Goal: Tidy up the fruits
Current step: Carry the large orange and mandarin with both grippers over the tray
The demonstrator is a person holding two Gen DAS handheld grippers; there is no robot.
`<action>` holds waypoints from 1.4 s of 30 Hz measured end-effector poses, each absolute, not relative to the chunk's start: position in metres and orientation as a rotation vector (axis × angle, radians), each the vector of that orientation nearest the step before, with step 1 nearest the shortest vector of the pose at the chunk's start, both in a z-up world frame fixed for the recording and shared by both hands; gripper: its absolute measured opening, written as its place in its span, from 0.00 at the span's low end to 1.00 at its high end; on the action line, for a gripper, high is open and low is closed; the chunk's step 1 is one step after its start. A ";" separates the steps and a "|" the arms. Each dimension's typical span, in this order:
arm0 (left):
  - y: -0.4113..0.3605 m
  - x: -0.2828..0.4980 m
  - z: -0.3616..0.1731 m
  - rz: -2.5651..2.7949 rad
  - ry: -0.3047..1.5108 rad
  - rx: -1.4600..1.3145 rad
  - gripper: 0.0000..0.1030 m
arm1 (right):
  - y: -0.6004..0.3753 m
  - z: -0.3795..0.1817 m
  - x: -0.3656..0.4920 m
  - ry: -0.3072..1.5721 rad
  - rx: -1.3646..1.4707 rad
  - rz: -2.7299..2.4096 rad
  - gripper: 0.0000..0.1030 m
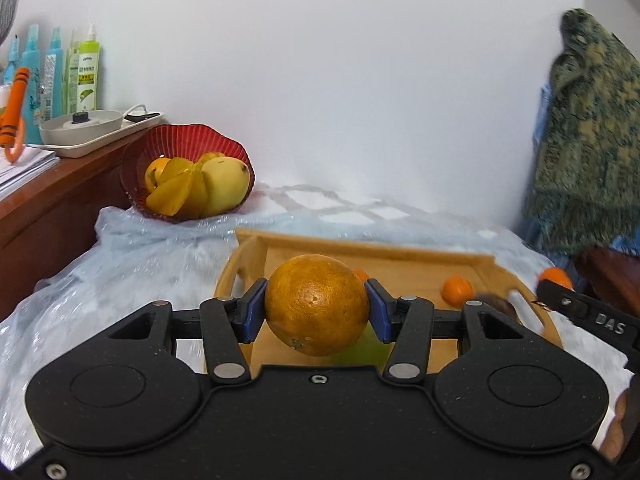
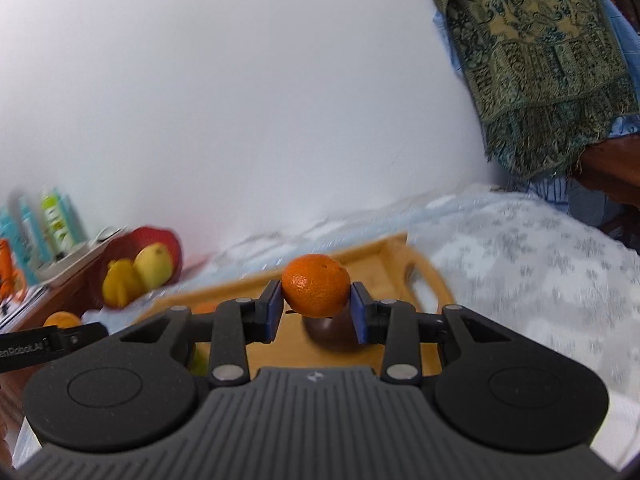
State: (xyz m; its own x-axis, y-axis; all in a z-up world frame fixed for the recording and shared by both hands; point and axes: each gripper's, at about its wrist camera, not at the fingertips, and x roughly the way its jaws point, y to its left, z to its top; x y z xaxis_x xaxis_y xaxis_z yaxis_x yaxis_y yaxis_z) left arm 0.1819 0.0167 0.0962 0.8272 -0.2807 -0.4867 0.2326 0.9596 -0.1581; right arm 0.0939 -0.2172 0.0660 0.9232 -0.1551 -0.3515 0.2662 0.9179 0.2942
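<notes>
My left gripper (image 1: 317, 307) is shut on a large dull orange (image 1: 317, 304), held above the wooden tray (image 1: 400, 258). On the tray lies a small tangerine (image 1: 457, 290), and something green shows blurred under the orange. My right gripper (image 2: 316, 307) is shut on a small bright tangerine (image 2: 316, 285), above the same tray (image 2: 384, 264) and a dark round fruit (image 2: 330, 330). A red bowl (image 1: 192, 140) with yellow fruit (image 1: 224, 186) stands at the back left; in the right wrist view the red bowl (image 2: 156, 238) is at the left. The right gripper's body (image 1: 592, 316) shows at the left view's right edge.
A pale patterned cloth (image 2: 540, 280) covers the table. A wooden sideboard (image 1: 48, 208) at the left carries bottles (image 1: 86, 76) and a white tray (image 1: 88, 132). A green patterned throw (image 1: 588, 140) hangs at the right. A white wall stands behind.
</notes>
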 end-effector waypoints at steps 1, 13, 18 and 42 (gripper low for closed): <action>0.015 0.194 0.095 -0.272 0.542 -0.096 0.48 | -0.221 0.067 0.102 0.331 0.337 -0.232 0.39; -0.003 0.299 0.067 -0.240 0.672 -0.073 0.48 | -0.270 0.052 0.184 0.440 0.374 -0.288 0.39; -0.002 0.314 0.053 -0.245 0.728 -0.094 0.48 | -0.271 0.039 0.205 0.507 0.345 -0.274 0.39; -0.010 0.322 0.036 -0.249 0.780 -0.089 0.48 | -0.270 0.018 0.220 0.600 0.304 -0.271 0.39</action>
